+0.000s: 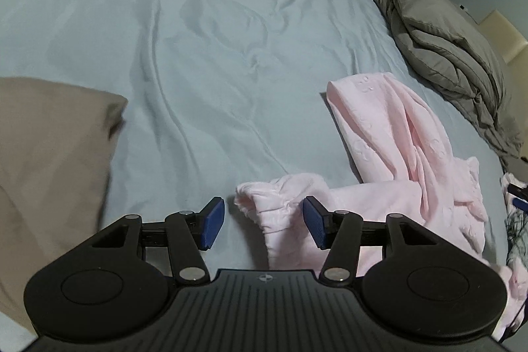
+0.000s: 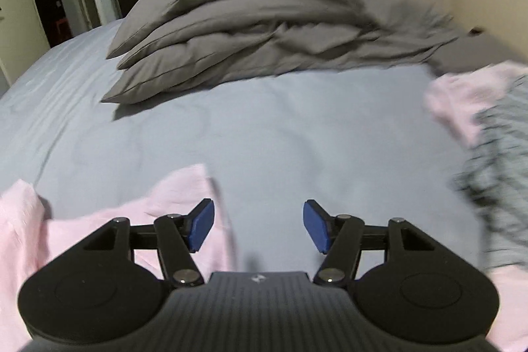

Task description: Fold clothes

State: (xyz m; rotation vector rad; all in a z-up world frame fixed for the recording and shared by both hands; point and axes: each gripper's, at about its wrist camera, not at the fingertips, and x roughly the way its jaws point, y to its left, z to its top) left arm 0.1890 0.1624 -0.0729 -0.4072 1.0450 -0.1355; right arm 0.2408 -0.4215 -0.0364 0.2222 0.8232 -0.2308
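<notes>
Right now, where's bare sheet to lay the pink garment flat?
Widest bare stretch of the light blue sheet lies between the tan pillow and the grey folded duvet, beyond the pink garment. Crowded on the right: a striped garment piled by the pink one.

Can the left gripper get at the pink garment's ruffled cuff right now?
Probably yes. The left gripper is open, the ruffled cuff of the pink garment lies just ahead between its pads, and nothing covers it on the sheet.
</notes>
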